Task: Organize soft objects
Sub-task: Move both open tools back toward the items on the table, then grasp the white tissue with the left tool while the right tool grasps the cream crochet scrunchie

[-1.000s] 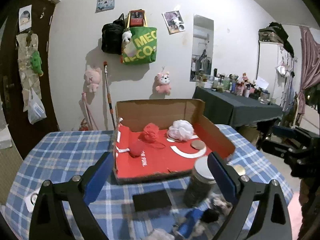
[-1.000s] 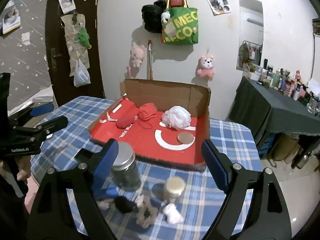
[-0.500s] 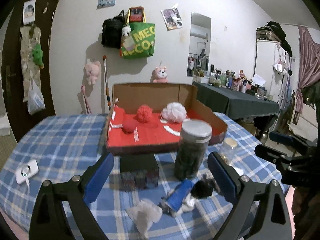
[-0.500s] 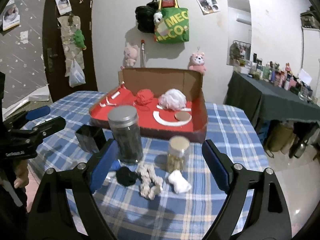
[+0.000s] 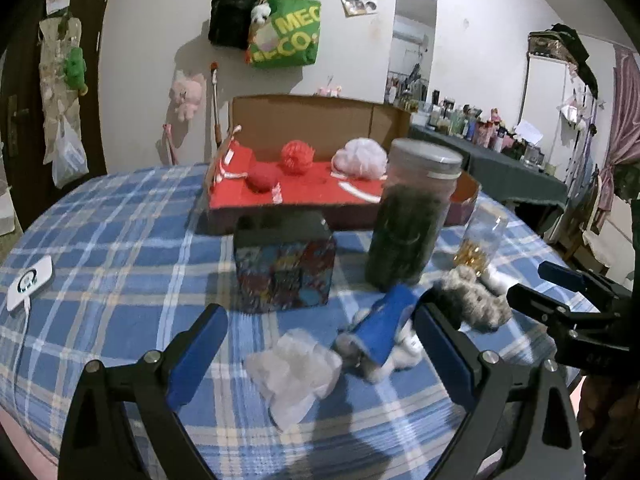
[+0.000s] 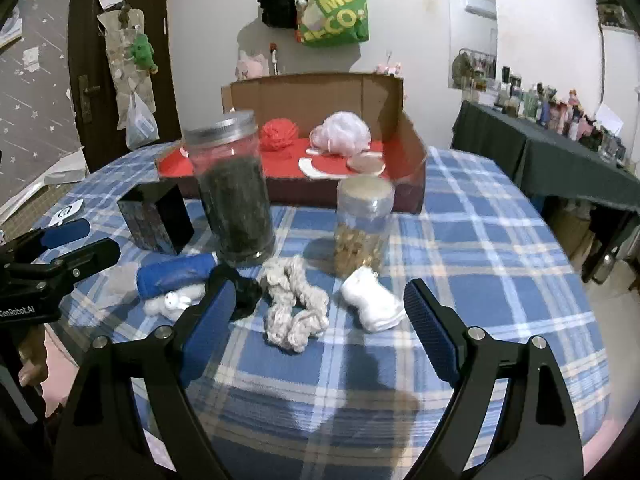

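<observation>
**Soft things wait on the checked tabletop**

Both grippers hang low over the tabletop (image 6: 460, 220), which has a blue checked cloth on it. The left gripper (image 5: 320, 336) has its fingers spread wide, with nothing between them. The right gripper (image 6: 316, 308) has its fingers spread wide too, and they hold nothing.

The soft things lie in a row near the front edge. A beige fluffy scrunchie (image 6: 294, 308) sits in the middle, right in front of the right gripper. Just to its right is a white rolled sock (image 6: 372, 304). To its left is a black fuzzy thing (image 6: 240, 288), then a blue rolled cloth (image 6: 176, 274) with a small white plush bunny (image 6: 172, 302) touching it. A pale thin cloth (image 5: 294, 372) lies in front of the left gripper.

Behind them stand a tall jar (image 6: 232, 188) with a metal lid and dark stuff inside, a small jar (image 6: 362, 224) with gold bits, and a dark box (image 6: 156, 218). Farther back is a cardboard tray (image 6: 412, 160) with a red floor. In it sit a red puff (image 6: 279, 134) and a pink puff (image 6: 344, 134).
</observation>
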